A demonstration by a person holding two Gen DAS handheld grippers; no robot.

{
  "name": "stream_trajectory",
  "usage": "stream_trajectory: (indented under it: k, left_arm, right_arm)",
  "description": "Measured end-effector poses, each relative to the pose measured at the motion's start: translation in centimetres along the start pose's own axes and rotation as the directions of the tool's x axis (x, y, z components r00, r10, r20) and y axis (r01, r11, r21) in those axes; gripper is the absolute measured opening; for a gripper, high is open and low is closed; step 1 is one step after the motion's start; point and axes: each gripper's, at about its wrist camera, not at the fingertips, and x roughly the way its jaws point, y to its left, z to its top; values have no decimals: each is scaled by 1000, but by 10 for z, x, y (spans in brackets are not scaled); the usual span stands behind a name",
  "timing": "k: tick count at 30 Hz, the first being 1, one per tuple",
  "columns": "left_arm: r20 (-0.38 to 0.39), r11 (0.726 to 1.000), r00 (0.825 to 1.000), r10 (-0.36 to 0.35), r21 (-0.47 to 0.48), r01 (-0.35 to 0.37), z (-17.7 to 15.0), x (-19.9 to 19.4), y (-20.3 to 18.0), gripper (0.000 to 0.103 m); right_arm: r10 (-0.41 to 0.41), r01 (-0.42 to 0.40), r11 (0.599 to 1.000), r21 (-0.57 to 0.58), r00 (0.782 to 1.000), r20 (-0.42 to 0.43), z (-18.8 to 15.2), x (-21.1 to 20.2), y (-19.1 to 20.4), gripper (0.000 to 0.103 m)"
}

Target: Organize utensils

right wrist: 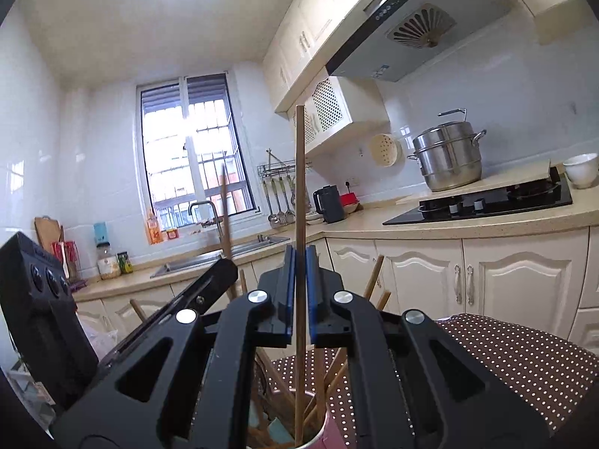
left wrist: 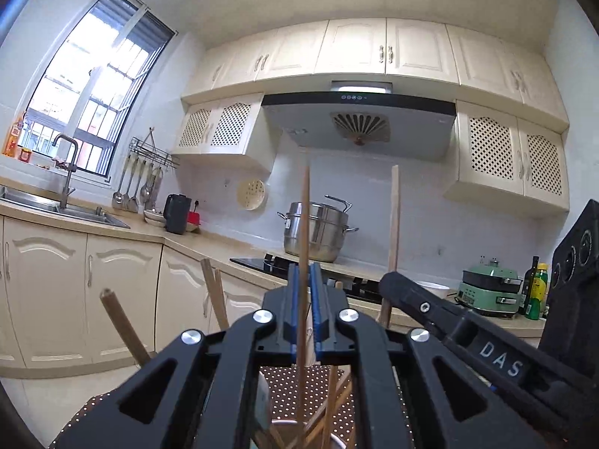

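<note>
Chopstick [left wrist: 304, 232] stands pinched in the left claw [left wrist: 304, 280]; the right claw [right wrist: 299, 265] pinches another upright chopstick [right wrist: 299, 187].

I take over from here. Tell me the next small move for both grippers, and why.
Probably lower both sticks and let go. The left gripper is shut on an upright chopstick, and the right gripper is shut on another chopstick. Both lower ends already sit among the other sticks in the cup on the dotted cloth.
</note>
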Motion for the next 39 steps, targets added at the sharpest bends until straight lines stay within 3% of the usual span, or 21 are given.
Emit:
stream_trajectory:
  k: [3,6,9,11,15,29,31,33,34,39]
  left_arm:
    - [-19,1000,1000,-5,6,5,0,-4,-1,25]
    - [-39,1000,999,-10,2,10,2,-7,-1,31]
    - [-62,1000,998,-12,-6,12,5,-12,1,44]
    - [-71,1000,997,-4,-7,3,8,-17,1,58]
    - [-72,1000,997,-2,-1,2,16,-27,2,69]
    - [-138,995,988,70,79,-60,34,-60,-2,74]
    - [-142,994,986,81,82,-70,37,-66,-1,74]
    - [-148,993,985,89,89,-77,39,-72,0,74]
    - [-152,991,983,101,97,-87,40,-74,-1,74]
    - [-166,979,973,161,148,-137,50,-91,-2,74]
  right_arm:
    - [3,-3,1000,-1,1000,-14,-3,-1,1,6]
    - [2,-2,1000,1,1000,-24,-4,-3,1,6]
    - [-1,2,1000,6,999,-36,-5,-7,0,6]
    - [-4,4,1000,5,999,-49,-6,-9,1,6]
    - [-5,6,1000,11,998,-64,-6,-12,0,6]
    - [-27,25,1000,-13,989,-147,-8,-27,10,9]
    - [-30,29,1000,-9,989,-145,-5,-31,11,17]
    - [-38,38,999,-4,991,-127,-1,-38,13,45]
    - [-40,41,999,0,992,-116,1,-41,14,51]
    - [-73,74,997,11,994,-84,14,-58,18,55]
